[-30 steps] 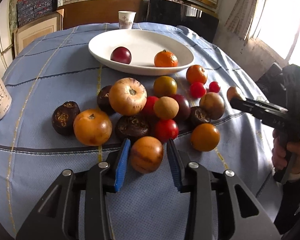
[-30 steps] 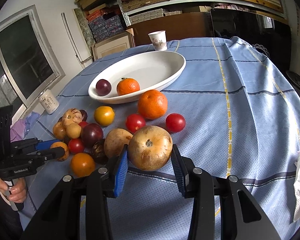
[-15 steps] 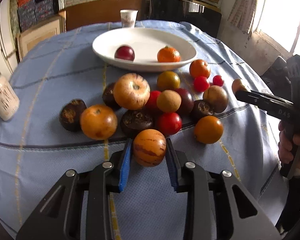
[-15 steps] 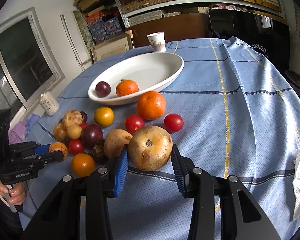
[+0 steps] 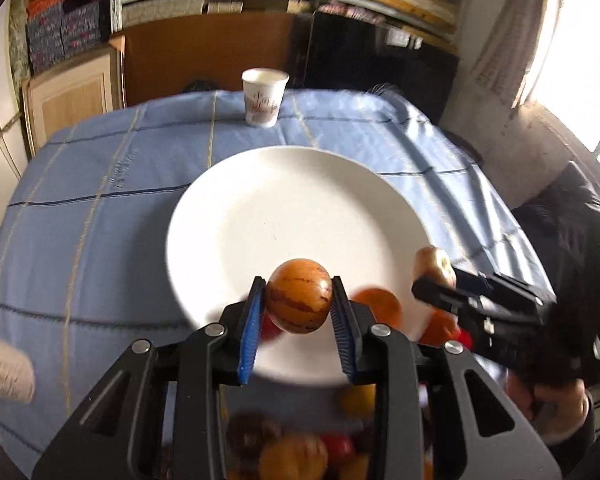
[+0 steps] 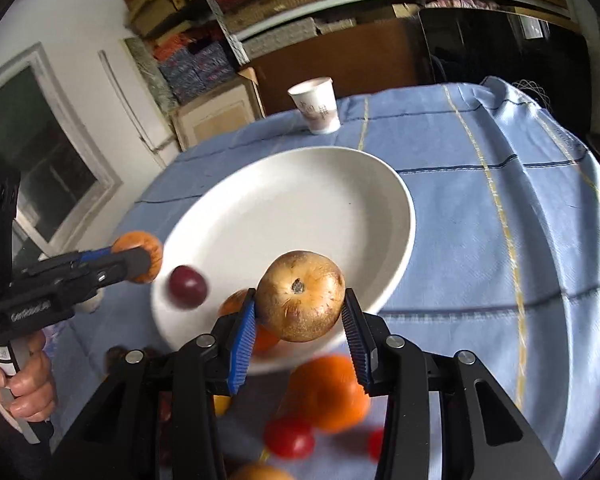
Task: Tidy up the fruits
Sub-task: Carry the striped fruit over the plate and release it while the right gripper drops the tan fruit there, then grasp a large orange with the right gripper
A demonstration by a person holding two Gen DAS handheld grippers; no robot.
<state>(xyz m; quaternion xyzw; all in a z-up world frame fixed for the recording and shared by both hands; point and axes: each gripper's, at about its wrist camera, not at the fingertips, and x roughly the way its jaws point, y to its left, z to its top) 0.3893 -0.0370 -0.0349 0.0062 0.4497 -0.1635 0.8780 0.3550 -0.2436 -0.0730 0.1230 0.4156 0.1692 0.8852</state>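
The left gripper [image 5: 298, 300] is clamped on a striped orange-brown fruit [image 5: 299, 300], its blue pads pressed against both flanks. The right gripper [image 6: 300, 308] likewise grips a tan round fruit [image 6: 300, 295], stem end facing the camera. Both fruits are carried in the air, off the bench [image 5: 100, 216].

What matters for the coming move is how the white plate [image 5: 284, 200] lies from each gripper. Seen from the left gripper, the plate spreads directly ahead and below, its bare middle just beyond the held fruit. Seen from the right gripper, the plate lies ahead and a little to the left, with its near rim beneath the pads; a dark red plum [image 6: 188, 287] and a small orange [image 6: 236, 304] sit in its near-left part.

The left gripper seems nearer the open middle of the plate, so it likely needs only to lower and let go. The right likely has to reach further forward and leftward, past the rim.
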